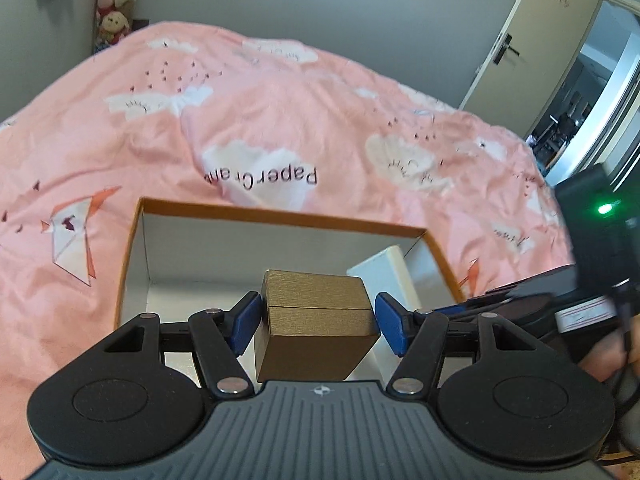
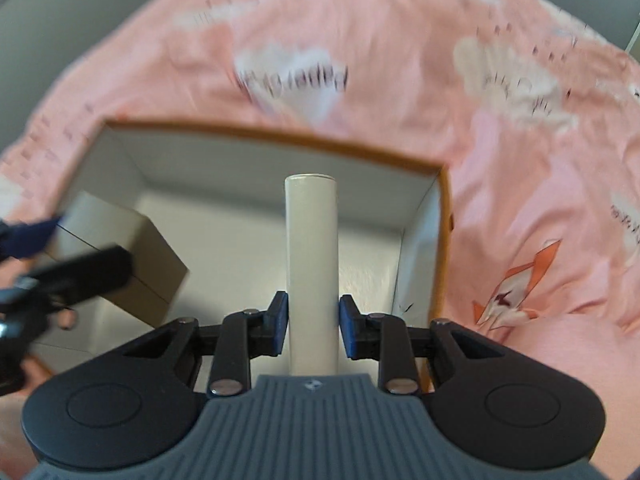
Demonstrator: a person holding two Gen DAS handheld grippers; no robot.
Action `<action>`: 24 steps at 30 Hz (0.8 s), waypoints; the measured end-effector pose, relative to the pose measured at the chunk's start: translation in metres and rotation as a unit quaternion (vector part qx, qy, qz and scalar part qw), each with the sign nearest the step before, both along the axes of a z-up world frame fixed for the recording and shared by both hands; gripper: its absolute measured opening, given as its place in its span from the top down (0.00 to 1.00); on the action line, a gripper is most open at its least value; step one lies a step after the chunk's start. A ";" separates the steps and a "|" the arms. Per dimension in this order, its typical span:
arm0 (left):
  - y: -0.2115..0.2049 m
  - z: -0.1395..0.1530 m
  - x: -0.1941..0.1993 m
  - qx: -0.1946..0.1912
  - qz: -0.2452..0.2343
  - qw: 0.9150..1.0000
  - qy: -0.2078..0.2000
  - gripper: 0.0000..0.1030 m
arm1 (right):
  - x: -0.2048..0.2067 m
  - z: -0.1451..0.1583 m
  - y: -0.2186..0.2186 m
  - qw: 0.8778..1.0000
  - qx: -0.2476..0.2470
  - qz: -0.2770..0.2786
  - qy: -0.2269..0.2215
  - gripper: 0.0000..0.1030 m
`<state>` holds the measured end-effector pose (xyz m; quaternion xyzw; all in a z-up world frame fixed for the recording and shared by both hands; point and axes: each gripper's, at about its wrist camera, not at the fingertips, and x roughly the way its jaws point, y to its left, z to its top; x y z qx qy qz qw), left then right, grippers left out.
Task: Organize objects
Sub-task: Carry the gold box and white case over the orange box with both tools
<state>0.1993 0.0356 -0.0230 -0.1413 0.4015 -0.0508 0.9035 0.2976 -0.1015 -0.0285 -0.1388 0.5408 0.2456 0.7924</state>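
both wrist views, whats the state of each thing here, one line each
gold box: closed, held between the left gripper jaws, over the open box
white box: closed, clamped in the right gripper jaws, over the open box
open box: lidless, resting on the bed, bare white floor showing inside
pink bedspread: spread over the bed, wrinkled
door: open

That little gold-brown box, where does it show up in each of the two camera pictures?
Left wrist view: gold box, bottom centre, between the left gripper pads.
Right wrist view: gold box, far left, partly hidden.
Shared landmark: the orange-rimmed carton.
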 end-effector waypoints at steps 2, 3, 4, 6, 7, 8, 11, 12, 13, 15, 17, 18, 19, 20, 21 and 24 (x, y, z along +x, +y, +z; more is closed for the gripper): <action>0.003 -0.008 0.006 0.000 -0.002 1.000 0.008 0.30 | 0.006 -0.015 0.008 1.000 -0.027 0.001 0.000 0.72; 0.004 -0.012 0.009 0.001 -0.004 1.000 0.011 0.30 | 0.008 -0.020 0.011 0.999 -0.042 0.001 -0.004 0.72; 0.005 -0.015 0.012 0.000 -0.005 1.000 0.013 0.30 | 0.010 -0.024 0.015 0.998 -0.056 0.001 -0.009 0.72; 0.008 -0.020 0.018 -0.002 -0.008 1.000 0.017 0.30 | 0.015 -0.033 0.021 0.996 -0.087 0.002 -0.025 0.72; 0.009 -0.022 0.020 -0.002 -0.009 1.000 0.018 0.30 | 0.018 -0.037 0.024 0.994 -0.100 0.003 -0.032 0.72; 0.009 -0.024 0.022 -0.002 -0.011 1.000 0.018 0.30 | 0.019 -0.042 0.027 0.993 -0.114 0.007 -0.039 0.72; 0.012 -0.028 0.026 -0.004 -0.011 1.000 0.021 0.30 | 0.023 -0.053 0.029 0.990 -0.132 0.015 -0.038 0.72; 0.012 -0.029 0.026 -0.004 -0.011 1.000 0.022 0.30 | 0.025 -0.055 0.029 0.990 -0.133 0.014 -0.036 0.72; 0.013 -0.030 0.027 -0.005 -0.011 1.000 0.023 0.30 | 0.028 -0.055 0.029 0.990 -0.132 0.015 -0.036 0.72; 0.014 -0.031 0.026 -0.005 -0.013 1.000 0.022 0.30 | 0.031 -0.053 0.027 0.992 -0.125 0.014 -0.028 0.72; 0.015 -0.032 0.027 -0.006 -0.012 1.000 0.023 0.30 | 0.032 -0.048 0.024 0.994 -0.104 0.013 -0.014 0.71; 0.016 -0.033 0.028 -0.008 -0.012 1.000 0.024 0.30 | 0.033 -0.044 0.021 0.995 -0.094 0.012 -0.006 0.70; 0.017 -0.034 0.028 -0.009 -0.013 1.000 0.025 0.30 | 0.033 -0.041 0.019 0.996 -0.083 0.011 0.001 0.70; 0.017 -0.034 0.029 -0.009 -0.013 1.000 0.026 0.30 | 0.033 -0.039 0.017 0.997 -0.073 0.010 0.009 0.70; 0.017 -0.035 0.029 -0.009 -0.013 1.000 0.027 0.30 | 0.033 -0.037 0.014 0.998 -0.062 0.007 0.018 0.70; 0.018 -0.036 0.030 -0.010 -0.014 0.999 0.031 0.30 | 0.031 -0.034 0.008 0.999 -0.030 -0.001 0.044 0.72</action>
